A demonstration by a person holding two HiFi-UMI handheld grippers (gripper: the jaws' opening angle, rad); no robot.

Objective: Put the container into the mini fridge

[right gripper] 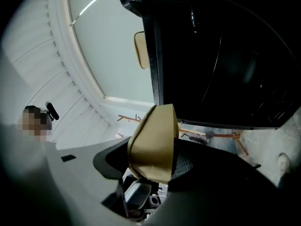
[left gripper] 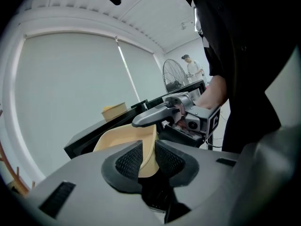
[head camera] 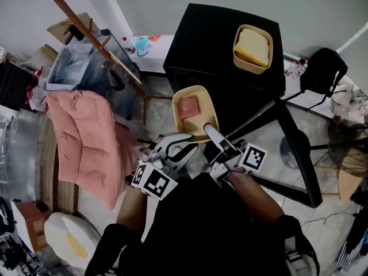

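Container (head camera: 194,111): middle of the head view, held up off the floor in front of the mini fridge (head camera: 224,56), not yet inside.
Left tool (head camera: 183,140): clenched on the container's near rim, likely sharing the load.
Right tool (head camera: 210,132): clenched on the same rim, probably keeping it flat.

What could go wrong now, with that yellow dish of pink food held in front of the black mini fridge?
1. The left gripper and right gripper pinch only the near rim of the container. Its far end could sag and the pink food slide out.
2. No open door shows on the mini fridge. With both grippers busy, the container may bump its front.
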